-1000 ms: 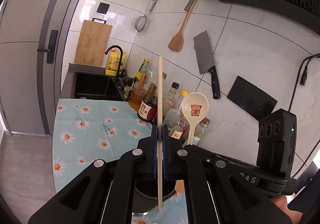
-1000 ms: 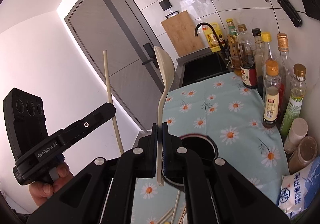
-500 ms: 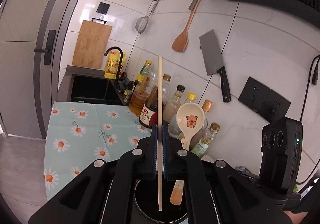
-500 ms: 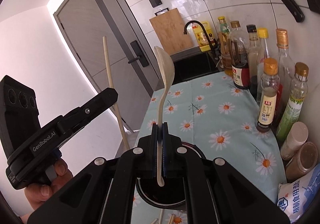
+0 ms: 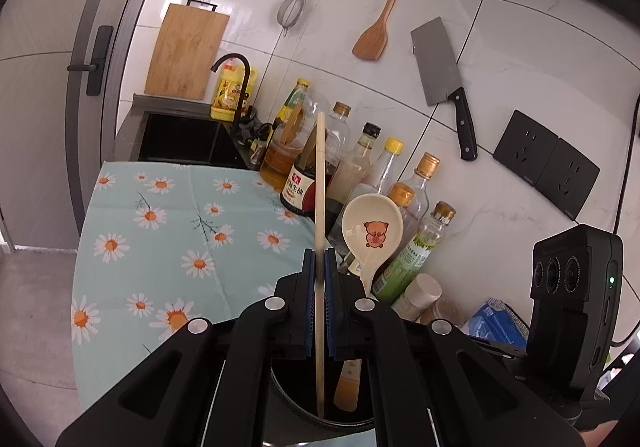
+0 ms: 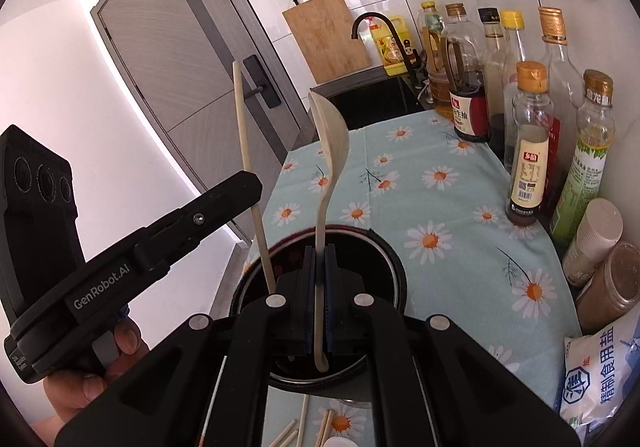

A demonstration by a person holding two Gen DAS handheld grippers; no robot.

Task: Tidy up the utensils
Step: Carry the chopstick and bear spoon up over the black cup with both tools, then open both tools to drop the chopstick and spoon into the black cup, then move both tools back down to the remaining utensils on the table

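On the daisy-clothed bench point(image 6: 440, 207), lower centre, we see the left claw point(image 5: 319, 275) clamping a chopstick point(image 5: 320, 207) and the right claw point(image 6: 319, 267) clamping a spoon point(image 6: 330, 167), both over the black holder point(image 6: 384, 259).

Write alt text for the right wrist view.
The right tongs grip an upright cream spoon, its handle end lowered into a black pot on a daisy cloth. At left, the left tongs hold a chopstick into the pot; bottles line the right wall.
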